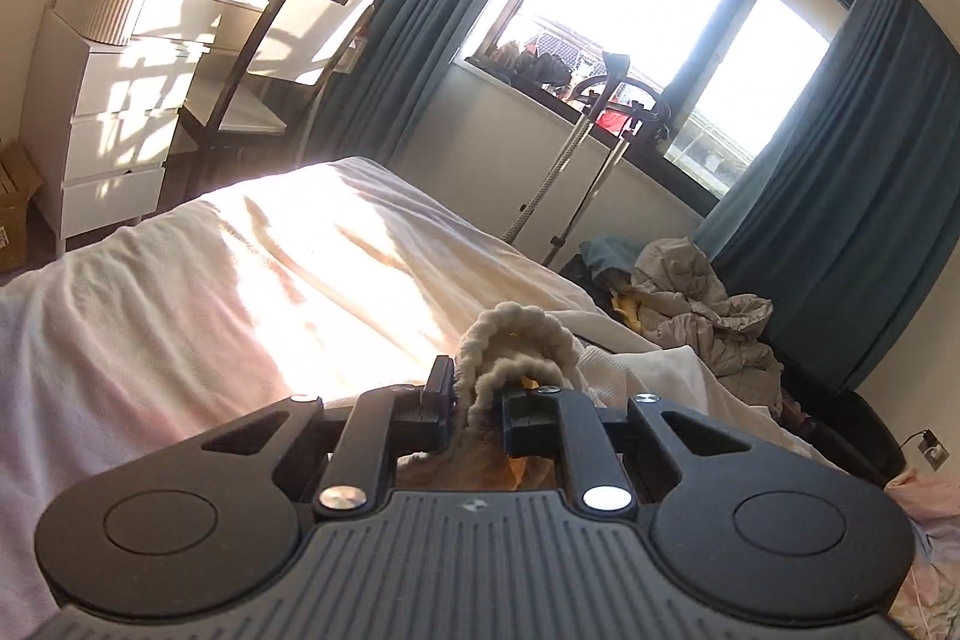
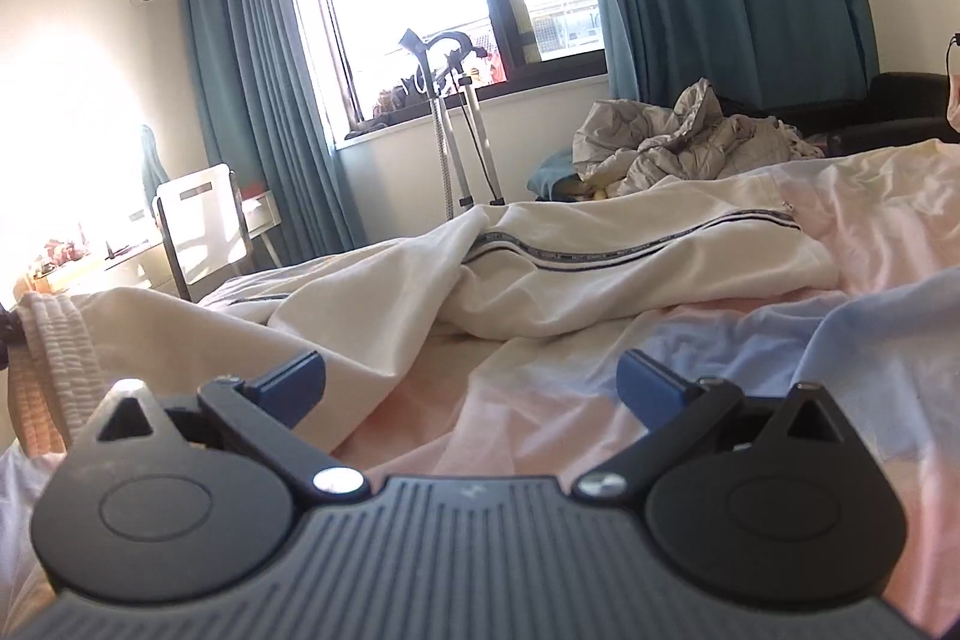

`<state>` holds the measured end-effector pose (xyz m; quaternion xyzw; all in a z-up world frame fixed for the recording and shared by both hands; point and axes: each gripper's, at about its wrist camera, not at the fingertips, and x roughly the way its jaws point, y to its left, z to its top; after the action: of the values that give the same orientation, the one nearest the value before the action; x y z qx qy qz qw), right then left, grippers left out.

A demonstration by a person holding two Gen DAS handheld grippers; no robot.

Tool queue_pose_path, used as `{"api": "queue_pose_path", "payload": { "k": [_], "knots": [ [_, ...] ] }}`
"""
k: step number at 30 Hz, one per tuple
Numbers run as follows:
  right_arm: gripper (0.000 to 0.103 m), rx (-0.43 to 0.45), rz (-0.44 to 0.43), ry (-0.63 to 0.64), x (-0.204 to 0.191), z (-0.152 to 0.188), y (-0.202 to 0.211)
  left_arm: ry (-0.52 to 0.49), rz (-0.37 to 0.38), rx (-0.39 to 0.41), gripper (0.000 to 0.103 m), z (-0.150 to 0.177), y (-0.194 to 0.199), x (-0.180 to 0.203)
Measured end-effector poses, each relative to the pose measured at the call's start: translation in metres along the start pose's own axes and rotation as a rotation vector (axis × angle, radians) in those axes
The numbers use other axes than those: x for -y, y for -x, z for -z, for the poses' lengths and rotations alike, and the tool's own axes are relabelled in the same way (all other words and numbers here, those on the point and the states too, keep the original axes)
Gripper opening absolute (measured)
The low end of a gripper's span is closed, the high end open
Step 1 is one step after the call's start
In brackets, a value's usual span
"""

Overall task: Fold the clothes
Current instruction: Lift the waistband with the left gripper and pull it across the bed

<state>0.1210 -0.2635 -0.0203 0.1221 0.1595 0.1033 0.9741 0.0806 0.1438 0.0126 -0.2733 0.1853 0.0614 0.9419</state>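
A cream garment with a dark side stripe (image 2: 600, 244) lies crumpled across the pale pink bed sheet (image 2: 540, 400). My left gripper (image 1: 477, 400) is shut on the garment's thick ribbed waistband (image 1: 510, 334), which bunches up between and above the fingers. In the right wrist view the same ribbed band (image 2: 54, 340) hangs lifted at the far left edge. My right gripper (image 2: 471, 376) is open just above the sheet, in front of the garment, with nothing between its blue pads (image 2: 294, 376).
A pile of grey clothing (image 2: 678, 148) lies beyond the bed, under the teal curtains (image 2: 258, 70). A garment steamer pole (image 2: 450, 130) stands by the window. A white chair (image 1: 300, 34) and white drawers (image 1: 114, 100) stand past the bed's far corner.
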Motion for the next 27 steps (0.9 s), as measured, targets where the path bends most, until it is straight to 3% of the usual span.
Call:
{"api": "queue_pose_path", "payload": {
  "k": [6, 10, 13, 15, 19, 20, 27],
  "knots": [
    [0.103, -0.035, 0.009, -0.012, -0.001, 0.007, -0.008, 0.122, 0.016, -0.079, 0.022, -0.008, -0.004, -0.042],
    [0.103, -0.032, 0.007, -0.020, 0.000, 0.007, -0.011, 0.098, 0.013, -0.136, 0.033, -0.004, 0.001, -0.044],
    [0.103, -0.026, 0.005, -0.025, 0.000, 0.006, -0.010, 0.088, 0.024, -0.201, 0.035, 0.003, 0.005, -0.043],
    [0.103, -0.024, 0.004, -0.028, 0.000, 0.006, -0.009, 0.089, -0.002, -0.225, 0.041, 0.008, 0.009, -0.042],
    [0.103, -0.022, 0.000, -0.035, 0.001, 0.005, -0.009, 0.109, -0.055, -0.214, 0.075, 0.014, 0.024, -0.042],
    [0.103, -0.021, -0.001, -0.037, 0.001, 0.005, -0.008, 0.111, -0.066, -0.213, 0.078, 0.015, 0.026, -0.042],
    [0.103, -0.016, -0.007, -0.049, 0.002, 0.003, -0.007, 0.116, 0.001, -0.206, 0.079, 0.030, 0.051, -0.025]
  ]
}}
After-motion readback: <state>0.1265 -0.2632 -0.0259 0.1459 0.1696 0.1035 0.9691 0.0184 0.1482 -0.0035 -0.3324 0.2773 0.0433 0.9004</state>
